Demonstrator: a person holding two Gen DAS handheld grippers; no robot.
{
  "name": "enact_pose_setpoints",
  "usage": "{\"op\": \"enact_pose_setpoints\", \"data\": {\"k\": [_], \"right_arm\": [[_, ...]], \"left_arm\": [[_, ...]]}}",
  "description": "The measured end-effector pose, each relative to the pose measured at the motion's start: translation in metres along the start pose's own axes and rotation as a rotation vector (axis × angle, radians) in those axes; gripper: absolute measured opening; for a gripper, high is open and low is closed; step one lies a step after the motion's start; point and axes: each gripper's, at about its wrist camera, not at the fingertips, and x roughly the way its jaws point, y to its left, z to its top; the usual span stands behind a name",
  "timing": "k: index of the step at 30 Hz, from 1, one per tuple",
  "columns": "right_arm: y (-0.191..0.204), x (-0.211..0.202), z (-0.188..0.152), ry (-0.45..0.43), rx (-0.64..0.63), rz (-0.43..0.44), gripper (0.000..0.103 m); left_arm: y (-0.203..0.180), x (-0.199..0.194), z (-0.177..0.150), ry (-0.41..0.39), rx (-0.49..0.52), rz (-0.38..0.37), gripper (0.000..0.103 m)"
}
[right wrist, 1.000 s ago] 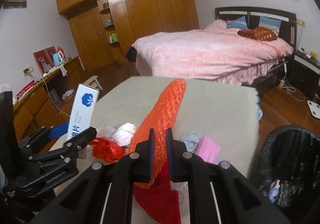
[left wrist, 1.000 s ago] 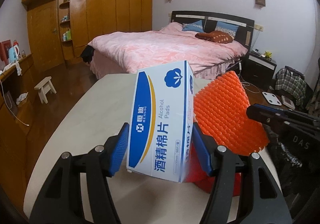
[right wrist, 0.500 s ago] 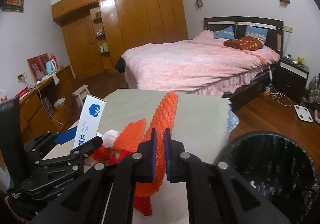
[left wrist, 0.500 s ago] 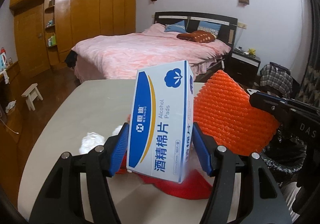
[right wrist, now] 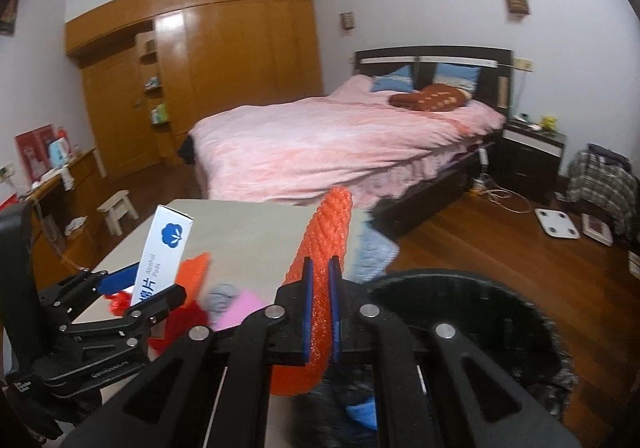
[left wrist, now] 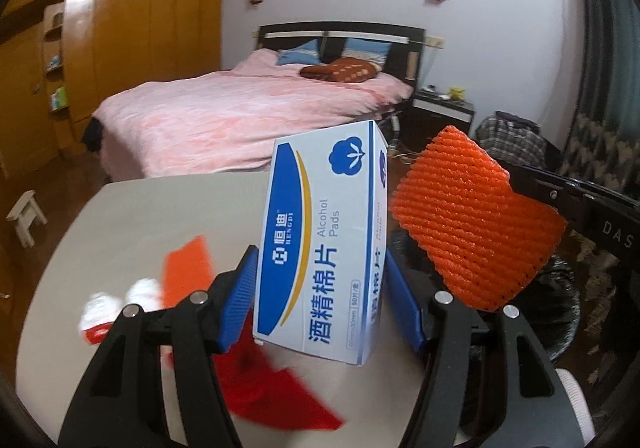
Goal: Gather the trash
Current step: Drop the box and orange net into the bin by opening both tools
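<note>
A: Where's the trash right now?

B: Two pieces are in the air. The left claw (left wrist: pixel 320 300) is part open, its blue pads clamped on the sides of a white and blue alcohol pads box (left wrist: pixel 324 248), held upright above the surface (left wrist: pixel 132 215). The right claw (right wrist: pixel 320 308) is pinched nearly closed on an orange foam net (right wrist: pixel 326 248), which sticks up and forward between its pads.

A: And the bin?

B: The black trash bin (right wrist: pixel 540 312) sits just off the surface's edge, directly below and ahead of the right claw. Something blue already lies inside it (right wrist: pixel 362 414).

A: So how far along would you say?

B: Partway, I'd judge. The net looks closest to being dropped; the box is beside it, a little short of the bin. Neither is released yet.

A: What's left on the surface?

B: A second orange net piece (left wrist: pixel 188 272), white crumpled tissue (left wrist: pixel 138 294), a red bag or wrapper (left wrist: pixel 264 388), plus something pink (right wrist: pixel 240 310) and a grey wad (right wrist: pixel 224 296). Those all need collecting.
</note>
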Motion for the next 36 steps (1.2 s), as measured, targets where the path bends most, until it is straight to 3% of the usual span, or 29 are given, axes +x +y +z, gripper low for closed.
{"op": "enact_pose_setpoints", "data": {"k": [9,16,18,20,24,28,30,36], "right_arm": [[-0.087,-0.026,-0.010,-0.003,0.072,-0.169,0.007],[-0.130,-0.031,-0.027,0.024,0.112,-0.262,0.008],[-0.136,-0.033,-0.031,0.027,0.120,-0.283,0.012],[-0.140,-0.036,-0.035,0.031,0.128,-0.296,0.014],[-0.140,-0.040,-0.039,0.022,0.134,-0.310,0.043],[-0.126,-0.048,-0.040,-0.023,0.122,-0.313,0.084],[-0.116,-0.050,-0.040,-0.045,0.123,-0.302,0.096],[-0.080,-0.041,-0.035,-0.075,0.151,-0.202,0.097]], "left_arm": [[-0.091,0.037,0.013,-0.007,0.069,-0.158,0.060],[-0.143,0.067,0.015,0.030,0.101,-0.258,0.062],[-0.152,0.072,0.014,0.043,0.107,-0.286,0.075],[-0.152,0.075,0.015,0.046,0.100,-0.299,0.077],[-0.143,0.071,0.014,0.046,0.092,-0.285,0.081],[-0.121,0.058,0.013,0.023,0.083,-0.230,0.088],[-0.103,0.050,0.012,0.016,0.068,-0.191,0.091],[-0.047,0.024,0.009,0.004,0.000,-0.088,0.092]]}}
